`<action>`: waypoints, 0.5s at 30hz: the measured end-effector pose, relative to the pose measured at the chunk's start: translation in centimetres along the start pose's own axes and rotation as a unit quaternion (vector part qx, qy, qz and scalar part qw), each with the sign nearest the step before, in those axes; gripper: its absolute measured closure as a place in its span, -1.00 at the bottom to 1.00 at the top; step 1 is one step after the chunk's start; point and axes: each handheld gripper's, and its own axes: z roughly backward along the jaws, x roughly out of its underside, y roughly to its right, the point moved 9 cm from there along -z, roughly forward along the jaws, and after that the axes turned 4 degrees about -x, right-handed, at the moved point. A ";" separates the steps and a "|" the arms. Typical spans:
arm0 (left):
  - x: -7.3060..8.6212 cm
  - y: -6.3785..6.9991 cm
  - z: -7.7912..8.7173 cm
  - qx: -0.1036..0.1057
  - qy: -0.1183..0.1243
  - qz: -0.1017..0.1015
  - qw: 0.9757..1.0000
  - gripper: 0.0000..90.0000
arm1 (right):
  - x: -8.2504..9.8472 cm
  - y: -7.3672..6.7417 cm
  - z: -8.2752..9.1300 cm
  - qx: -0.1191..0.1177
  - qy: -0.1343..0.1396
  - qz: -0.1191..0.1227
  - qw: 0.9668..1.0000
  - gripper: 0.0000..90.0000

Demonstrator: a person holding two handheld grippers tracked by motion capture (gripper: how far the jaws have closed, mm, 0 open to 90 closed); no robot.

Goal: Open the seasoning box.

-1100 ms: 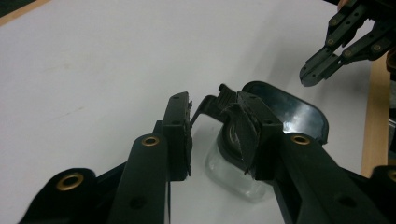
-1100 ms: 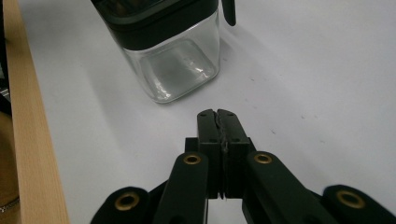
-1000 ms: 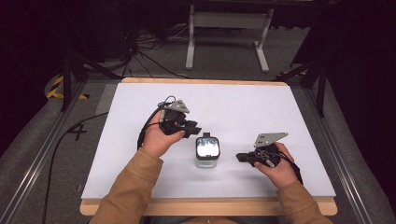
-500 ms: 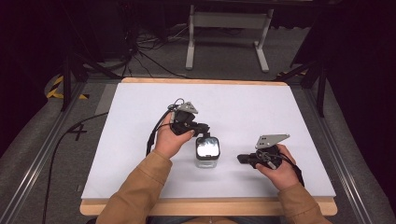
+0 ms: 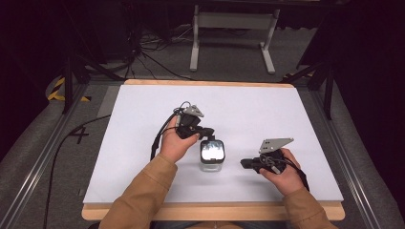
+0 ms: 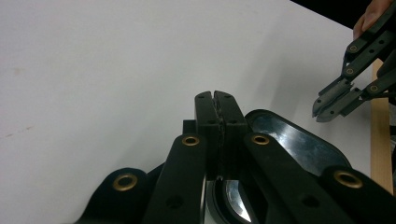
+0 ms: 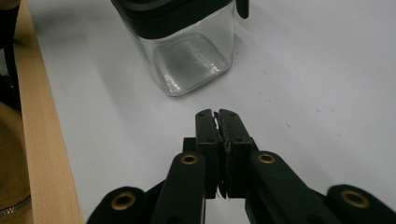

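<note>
High view: white desk (image 5: 143,143), clear square jar (image 5: 212,156) w/ black lid near its front edge. Left claw (image 5: 211,135), jaws closed on nothing, has slid in over the lid's back edge vs 1 s ago; prob. prepping to open it. Right claw (image 5: 244,163), closed & empty, just beside jar.

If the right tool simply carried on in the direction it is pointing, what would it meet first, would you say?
Most likely the clear jar with the black lid. The right tool, jaws closed, points at the jar's glass base across bare white table, with nothing between. The gap is hard to judge.
</note>
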 end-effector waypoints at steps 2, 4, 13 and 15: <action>0.0 0.0 0.0 0.001 0.001 0.004 1.000 1.00 | -0.1 -0.2 -0.1 -0.003 -0.001 0.002 1.000 0.96; 0.0 -0.1 0.0 0.003 0.001 0.005 1.000 1.00 | -0.1 -0.3 -0.2 -0.003 -0.001 0.004 1.000 0.96; 0.1 -0.3 -0.1 0.017 0.009 0.018 1.000 1.00 | -0.8 -1.2 -0.5 -0.018 0.007 0.008 1.000 0.98; 0.1 -0.3 -0.1 0.016 0.006 0.014 1.000 1.00 | -1.3 -1.7 -0.7 -0.023 0.015 0.016 1.000 0.99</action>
